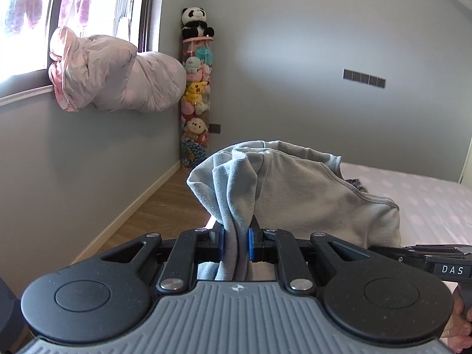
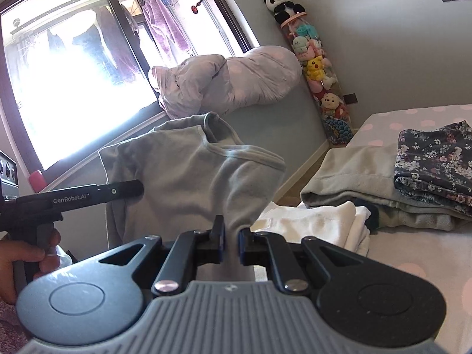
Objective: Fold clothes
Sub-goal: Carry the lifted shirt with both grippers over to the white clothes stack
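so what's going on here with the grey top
A person is folding clothes with a handheld gripper in each hand. The left gripper and the right gripper are each shut on bunched fabric of the same grey top, holding it up over the bed. Folded clothes are already stacked there.

Both the left gripper (image 1: pixel 236 240) and right gripper (image 2: pixel 232 243) have jaws clamped on cloth, each gripped by a hand (image 2: pixel 20 258).

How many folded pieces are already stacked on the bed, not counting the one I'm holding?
3 that I can tell: a floral garment on top at the right, a grey piece beneath it, and a white one in front. A dark bit between them may be another.
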